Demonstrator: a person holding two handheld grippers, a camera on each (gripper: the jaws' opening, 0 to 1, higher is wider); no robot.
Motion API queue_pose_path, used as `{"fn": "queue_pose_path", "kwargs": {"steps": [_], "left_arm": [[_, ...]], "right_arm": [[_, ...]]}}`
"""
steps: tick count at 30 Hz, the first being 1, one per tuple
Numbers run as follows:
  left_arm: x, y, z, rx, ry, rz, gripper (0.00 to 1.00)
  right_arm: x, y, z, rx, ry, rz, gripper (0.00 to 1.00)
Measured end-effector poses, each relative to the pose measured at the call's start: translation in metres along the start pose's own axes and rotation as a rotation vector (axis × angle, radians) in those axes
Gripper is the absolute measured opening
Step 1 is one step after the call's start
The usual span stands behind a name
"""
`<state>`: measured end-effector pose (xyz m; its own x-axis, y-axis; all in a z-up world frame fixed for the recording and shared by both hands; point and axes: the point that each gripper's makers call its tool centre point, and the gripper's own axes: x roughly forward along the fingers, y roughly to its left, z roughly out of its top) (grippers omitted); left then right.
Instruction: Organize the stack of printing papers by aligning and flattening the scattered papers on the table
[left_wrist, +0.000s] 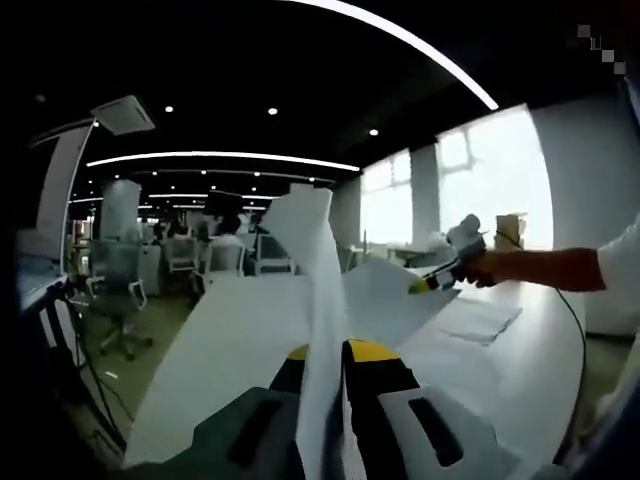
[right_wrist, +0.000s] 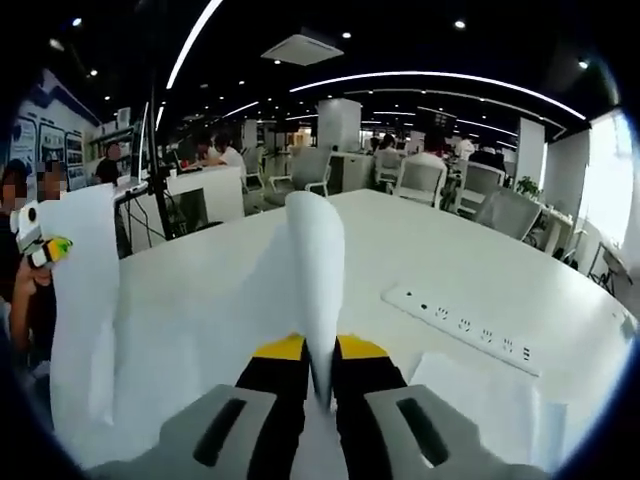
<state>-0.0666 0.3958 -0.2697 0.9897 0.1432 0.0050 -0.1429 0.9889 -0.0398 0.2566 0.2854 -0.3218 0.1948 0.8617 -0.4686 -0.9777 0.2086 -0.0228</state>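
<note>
Above the white surface, both claws hold the same paper sheets lifted off it. L claw is clamped on one edge of the sheets, seen edge-on btw its jaws in left gripper view; paper rises up and fans out toward the far side. R claw is clamped on the opposite edge, sheets bowing upward in right gripper view. Other claw shows in each view: R one at far corner of the paper w/ a hand behind it, L one at left edge holding a hanging flap.

More loose paper lies flat on the surface, near the person's arm. Power strip sits on the surface, to the right of the held sheets, well apart from them.

Handling, judged: paper is light, thin, floppy, sags and curls btw the two grips, creases easily. Sheets likely slip against each other, so a grip at the very edge may lose some. Better hold is a bit inside the edge, both sides level, then lower flat and tap edges to align. Stack not yet squared or flattened.
</note>
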Motion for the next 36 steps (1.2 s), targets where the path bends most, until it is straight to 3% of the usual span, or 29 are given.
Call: {"fn": "queue_pose_path", "kwargs": {"steps": [20, 36], "left_arm": [[0.005, -0.004, -0.002, -0.024, -0.003, -0.006, 0.06], [0.007, -0.006, -0.003, -0.038, -0.003, -0.010, 0.06]], "right_arm": [[-0.017, -0.007, 0.005, -0.003, -0.006, -0.011, 0.05], [-0.048, -0.014, 0.024, 0.000, -0.079, -0.033, 0.05]]}}
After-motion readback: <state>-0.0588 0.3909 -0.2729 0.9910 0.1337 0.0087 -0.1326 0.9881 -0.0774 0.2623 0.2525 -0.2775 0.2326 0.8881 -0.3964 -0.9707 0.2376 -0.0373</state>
